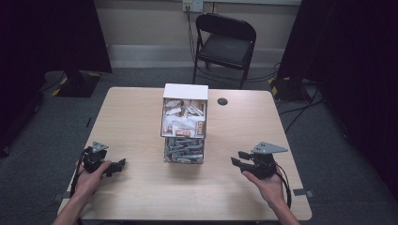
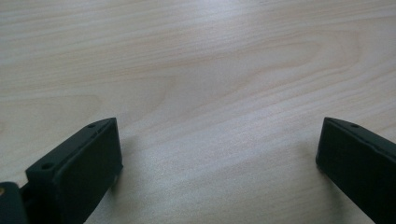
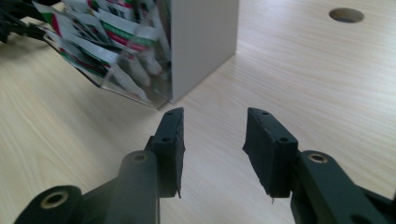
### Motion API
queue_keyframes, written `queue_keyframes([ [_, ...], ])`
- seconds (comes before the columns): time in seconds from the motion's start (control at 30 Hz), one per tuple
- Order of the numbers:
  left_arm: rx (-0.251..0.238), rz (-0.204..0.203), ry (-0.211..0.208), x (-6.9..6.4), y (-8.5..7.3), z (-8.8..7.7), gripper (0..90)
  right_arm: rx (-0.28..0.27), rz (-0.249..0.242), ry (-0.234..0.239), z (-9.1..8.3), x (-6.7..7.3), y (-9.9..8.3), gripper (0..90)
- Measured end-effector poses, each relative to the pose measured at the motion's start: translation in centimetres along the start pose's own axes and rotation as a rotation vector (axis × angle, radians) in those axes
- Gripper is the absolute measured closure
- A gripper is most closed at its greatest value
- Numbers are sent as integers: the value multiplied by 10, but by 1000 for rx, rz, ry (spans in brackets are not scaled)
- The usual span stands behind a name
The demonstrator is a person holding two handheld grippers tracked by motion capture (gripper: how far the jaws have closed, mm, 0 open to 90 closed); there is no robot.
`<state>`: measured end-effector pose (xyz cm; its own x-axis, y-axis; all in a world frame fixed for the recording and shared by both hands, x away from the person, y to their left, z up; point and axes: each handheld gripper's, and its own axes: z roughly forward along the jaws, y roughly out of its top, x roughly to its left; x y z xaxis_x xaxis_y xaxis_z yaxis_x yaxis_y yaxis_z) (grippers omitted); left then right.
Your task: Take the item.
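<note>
A white box (image 1: pixel 185 92) with a clear front stands upright in the middle of the wooden table (image 1: pixel 131 117). It is packed with several small sachets (image 1: pixel 184 121) above and grey ones (image 1: pixel 184 151) below. My left gripper (image 1: pixel 123 162) rests near the front left of the table, held by a hand. Its jaws stand wide apart over bare wood (image 2: pixel 217 128). My right gripper (image 1: pixel 237 158) is at the front right and points toward the box. Its jaws stand open with nothing between them (image 3: pixel 215 114). The box's white side wall (image 3: pixel 201 42) and the sachets (image 3: pixel 112 42) lie just beyond them.
A round cable hole (image 1: pixel 222 101) sits in the table behind and right of the box, also seen as the hole (image 3: pixel 346 15) in the right gripper view. A black folding chair (image 1: pixel 225 44) stands beyond the far edge. Dark curtains hang at both sides.
</note>
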<state>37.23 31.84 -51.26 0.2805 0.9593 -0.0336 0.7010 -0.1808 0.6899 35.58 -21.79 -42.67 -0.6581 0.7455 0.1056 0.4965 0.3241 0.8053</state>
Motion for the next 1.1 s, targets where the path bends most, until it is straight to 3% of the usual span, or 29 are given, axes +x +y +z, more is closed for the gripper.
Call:
queue_keyframes([
  [0.07, 0, 0, 0, 0, 0, 0, 0, -11, 13, 36, 2, 4, 3, 579],
  [0.2, 0, 0, 0, 0, 0, 0, 0, -1, -32, 40, 7, 14, 10, 578],
  [0.33, 0, 0, 0, 0, 0, 0, 0, 2, -12, 73, 12, 19, 15, 577],
  [0.87, 0, 0, 0, 0, 0, 0, 0, -6, -94, 153, 29, 46, 36, 615],
  [1.0, 0, 0, 0, 0, 0, 0, 0, -7, -100, 205, 35, 54, 45, 631],
  [1.1, 0, 0, 0, 0, 0, 0, 0, -9, -122, 216, 40, 61, 48, 635],
])
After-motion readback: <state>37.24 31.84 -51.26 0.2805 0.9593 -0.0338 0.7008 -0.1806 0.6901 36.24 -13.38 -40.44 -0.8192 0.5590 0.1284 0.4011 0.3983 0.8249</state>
